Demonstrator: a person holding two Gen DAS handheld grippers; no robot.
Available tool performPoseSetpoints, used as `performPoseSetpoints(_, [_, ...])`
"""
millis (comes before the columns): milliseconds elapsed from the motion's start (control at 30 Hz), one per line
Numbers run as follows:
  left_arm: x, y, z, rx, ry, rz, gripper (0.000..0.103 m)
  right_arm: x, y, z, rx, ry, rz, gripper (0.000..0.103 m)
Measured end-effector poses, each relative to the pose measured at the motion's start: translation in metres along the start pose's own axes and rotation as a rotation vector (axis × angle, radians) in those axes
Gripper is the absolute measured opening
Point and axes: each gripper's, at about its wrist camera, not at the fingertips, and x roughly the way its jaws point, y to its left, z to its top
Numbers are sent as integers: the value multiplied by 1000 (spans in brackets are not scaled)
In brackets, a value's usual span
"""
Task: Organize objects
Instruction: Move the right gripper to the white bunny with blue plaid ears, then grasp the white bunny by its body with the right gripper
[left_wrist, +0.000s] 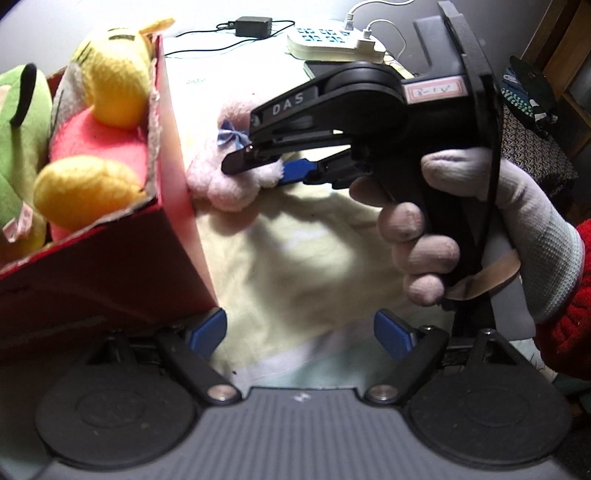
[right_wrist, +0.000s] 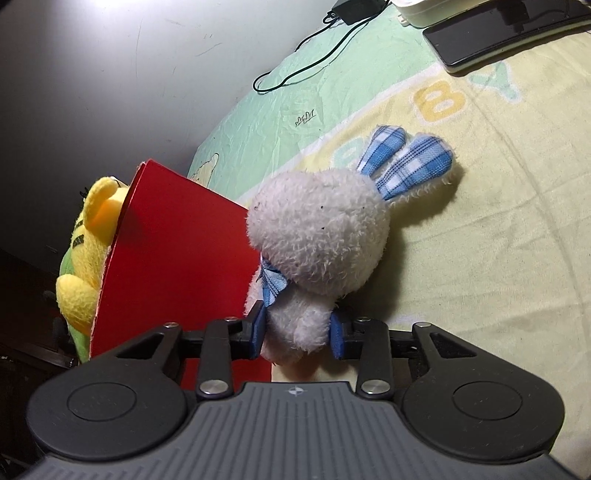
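Observation:
A white plush rabbit (right_wrist: 317, 236) with blue checked ears and a blue bow lies on the yellow-green blanket, against the side of a red cardboard box (right_wrist: 177, 258). My right gripper (right_wrist: 298, 330) is shut on the rabbit's body. In the left wrist view the right gripper (left_wrist: 266, 166) pinches the rabbit (left_wrist: 225, 181) beside the box (left_wrist: 122, 266). The box holds a yellow and pink plush (left_wrist: 107, 96) and a green plush (left_wrist: 22, 122). My left gripper (left_wrist: 300, 334) is open and empty, low over the blanket next to the box's corner.
A white power strip (left_wrist: 332, 42) with plugs, a black adapter (left_wrist: 253, 26) with cable and a dark phone (right_wrist: 495, 33) lie at the blanket's far edge. A grey wall stands behind. Dark furniture (left_wrist: 535, 110) is at the right.

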Motion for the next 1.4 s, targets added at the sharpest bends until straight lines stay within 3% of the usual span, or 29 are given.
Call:
performPoseSetpoints(600, [-9, -23, 2, 125, -36, -100, 87, -100, -25, -70, -16, 78, -5, 30])
performPoseSetpoints(867, [4, -36, 11, 164, -43, -99, 87, -116, -35, -72, 19, 49, -6, 37])
performPoseSetpoints(1000, [14, -28, 25, 111, -37, -115, 87, -118, -37, -62, 31, 10, 17, 46])
performPoseSetpoints(1100, [23, -21, 34, 54, -21, -149, 82, -106, -40, -56, 32, 21, 3, 47])
performPoseSetpoints(1400, [39, -16, 37, 37, -2, -96, 80, -83, -33, -50, 43, 51, 42, 49])
